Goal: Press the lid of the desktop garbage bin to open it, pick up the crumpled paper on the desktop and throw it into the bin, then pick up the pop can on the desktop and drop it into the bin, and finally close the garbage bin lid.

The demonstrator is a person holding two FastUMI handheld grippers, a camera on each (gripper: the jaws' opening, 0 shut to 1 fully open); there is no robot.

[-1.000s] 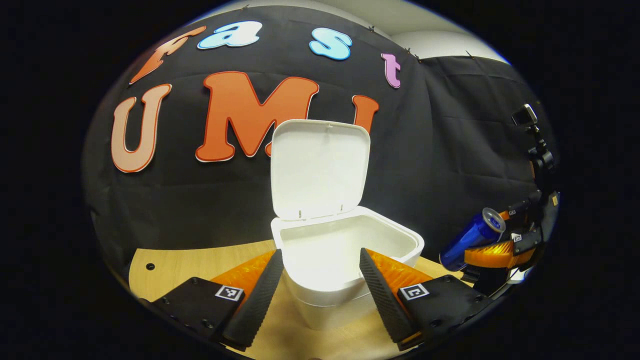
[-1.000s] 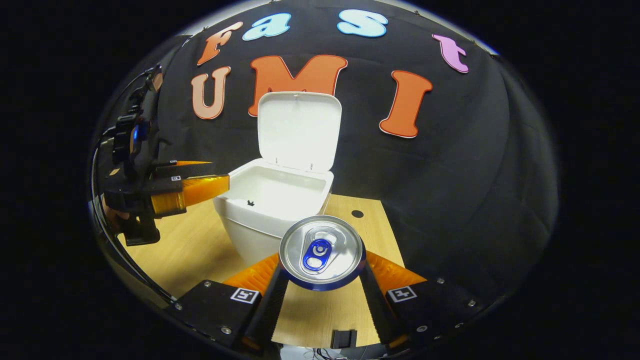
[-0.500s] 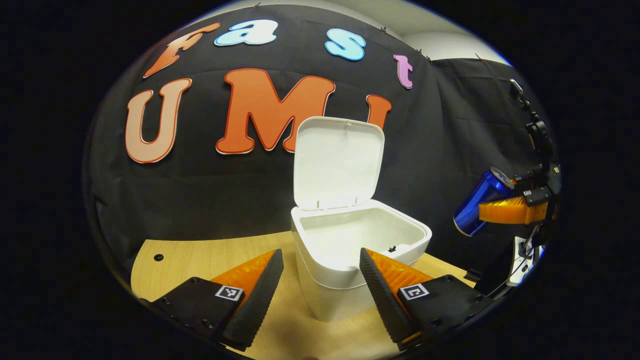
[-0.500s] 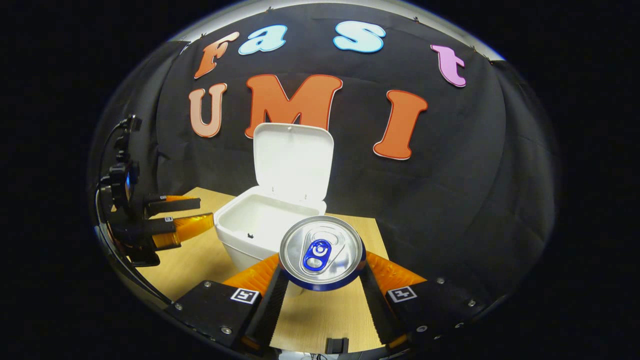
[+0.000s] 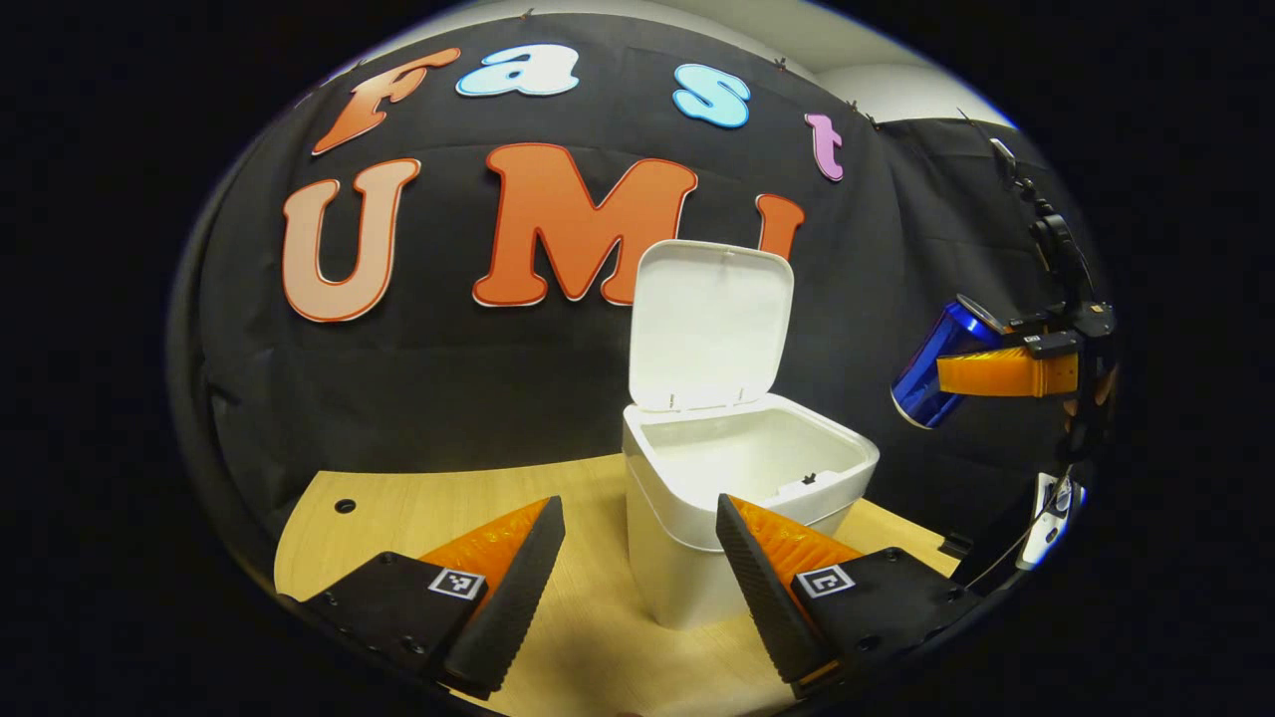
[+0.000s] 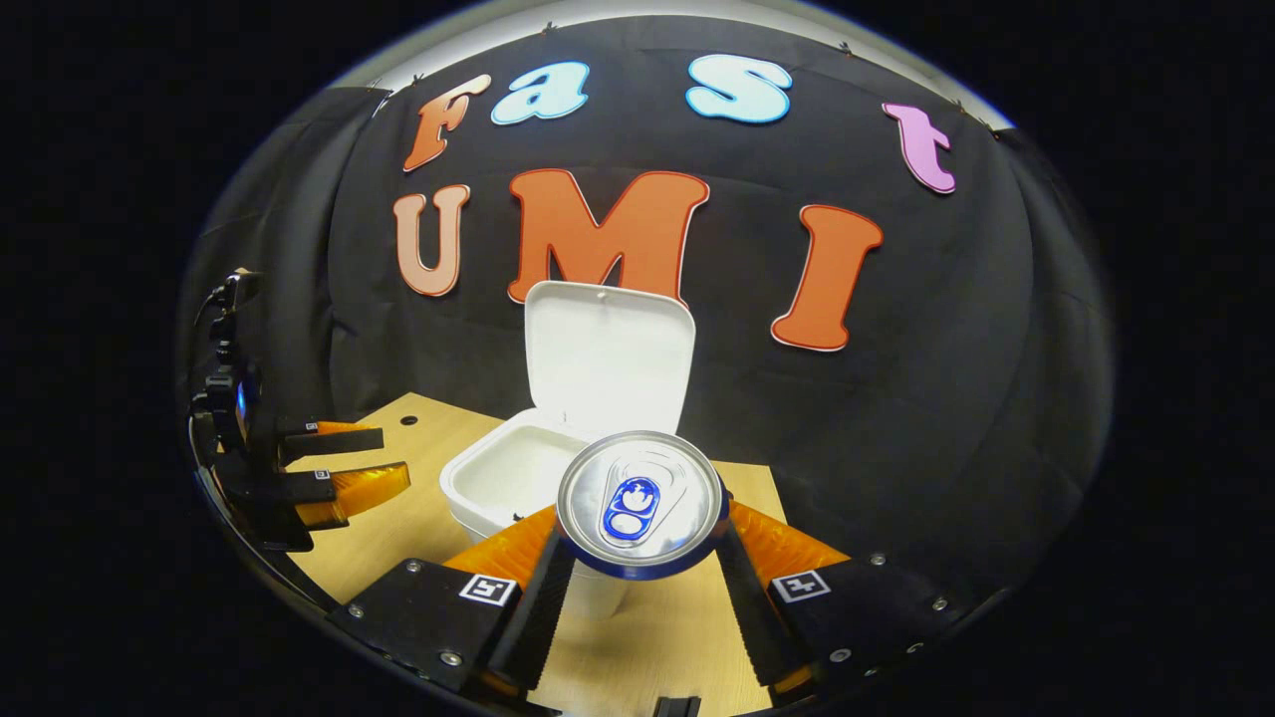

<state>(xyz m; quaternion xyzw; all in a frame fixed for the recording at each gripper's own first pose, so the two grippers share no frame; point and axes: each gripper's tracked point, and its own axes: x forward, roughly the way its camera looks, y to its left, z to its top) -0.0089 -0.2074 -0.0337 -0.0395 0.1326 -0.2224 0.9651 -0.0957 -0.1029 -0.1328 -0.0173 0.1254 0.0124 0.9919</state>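
Note:
The white garbage bin (image 5: 742, 498) (image 6: 503, 483) stands on the wooden desktop with its lid (image 5: 709, 324) (image 6: 608, 358) swung upright. In the right gripper view my right gripper (image 6: 637, 588) is shut on a blue pop can (image 6: 640, 501), whose silver top faces the camera, just in front of the bin. The left gripper view shows that can (image 5: 931, 363) held in the air to the right of the bin and higher than its rim. My left gripper (image 5: 637, 578) stands open in front of the bin with nothing between its fingers. It also appears at the left (image 6: 344, 468).
The wooden desktop (image 5: 418, 503) (image 6: 398, 518) has a small round hole (image 5: 345, 506) at its back left. The black cloth wall hangs close behind the bin. A white plug or socket (image 5: 1041, 508) sits low at the right of the left gripper view.
My right gripper has lifted the can higher. My left gripper has drawn back and to the left, away from the bin.

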